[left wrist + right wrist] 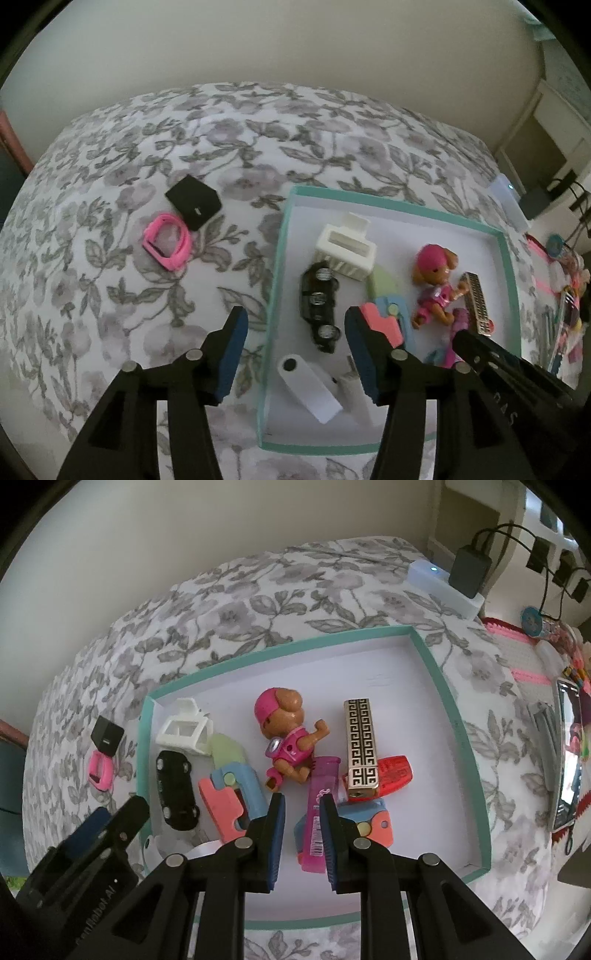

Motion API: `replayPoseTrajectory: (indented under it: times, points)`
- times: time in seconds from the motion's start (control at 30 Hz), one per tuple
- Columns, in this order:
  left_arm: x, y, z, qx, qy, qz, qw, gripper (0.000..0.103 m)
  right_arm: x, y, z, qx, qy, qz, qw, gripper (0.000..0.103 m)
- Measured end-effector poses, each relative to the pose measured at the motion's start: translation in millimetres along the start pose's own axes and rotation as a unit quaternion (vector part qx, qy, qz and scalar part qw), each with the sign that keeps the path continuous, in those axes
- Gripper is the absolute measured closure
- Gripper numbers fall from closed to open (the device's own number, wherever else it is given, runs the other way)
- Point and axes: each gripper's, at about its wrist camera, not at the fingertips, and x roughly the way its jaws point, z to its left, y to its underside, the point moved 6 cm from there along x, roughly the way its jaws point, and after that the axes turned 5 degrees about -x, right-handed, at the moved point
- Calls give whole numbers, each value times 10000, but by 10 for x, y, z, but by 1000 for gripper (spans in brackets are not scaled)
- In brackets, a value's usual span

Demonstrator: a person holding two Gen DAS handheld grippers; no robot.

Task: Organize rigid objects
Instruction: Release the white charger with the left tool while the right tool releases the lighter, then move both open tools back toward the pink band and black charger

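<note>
bed (pixel 258 122): floral cover fills both views; open room mostly upper and left of frame.
tray (pixel 280 236): teal-rimmed box, centre-right in left view. Far right quarter of its floor is bare, best drop zone.
tray contents: white holder (pixel 345 249), black car (pixel 319 308), doll (pixel 284 734), patterned bar (pixel 361 744), pink tube (pixel 319 812), all inside, crowded lower left.
strays: pink frame (pixel 167 243) touching black square (pixel 194 201), on the cover left of the tray, upper left of left view.
my left gripper (pixel 295 325): spread wide, empty, straddling the tray's left rim.
my right gripper (pixel 302 812): part open, nothing pinched; over the pink tube.
step: my guess, sorting into tray mostly done, two strays left.
next: left swings up-left to pink frame; clear the rim first.
</note>
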Motion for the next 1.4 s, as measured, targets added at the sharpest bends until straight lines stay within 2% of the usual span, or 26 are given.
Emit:
replayPoseTrajectory:
  times: [0.07,0.13,0.17,0.2,0.27,0.37,0.5,0.63,0.7,0.9,1.07,1.4]
  points:
    - [12,-9,63,-98,-102,0,9999,46,16,9,21,-57,38,17,10000,82]
    - [21,-11,114,-214,-171,-18,9996,35,39,18,30,-100,82,53,9999,82]
    - [27,-15,156,-274,-258,-26,9993,26,47,20,31,-108,104,67,9999,82]
    - [26,-11,180,-308,-306,-34,9991,23,59,25,31,-119,136,88,9998,81]
    - [35,-17,260,-434,-417,-40,9982,23,73,31,21,-120,177,110,9997,77]
    - [57,-16,350,-584,-564,-27,9967,22,74,24,-4,-100,278,92,9995,54]
    - [95,0,428,-706,-683,39,9952,22,65,20,-10,-97,313,66,9994,41]
    - [120,11,461,-774,-714,96,9944,22,81,24,0,-149,357,68,9992,36]
    - [121,9,468,-781,-727,95,9942,22,94,25,-5,-175,395,65,9990,27]
    - [125,3,477,-797,-749,95,9940,21,126,35,-32,-183,435,78,9989,13]
    - [134,6,477,-824,-712,119,9940,20,125,27,-31,-212,452,54,9987,4]
    - [147,11,507,-894,-742,135,9931,20,117,28,-3,-282,500,31,9983,0]
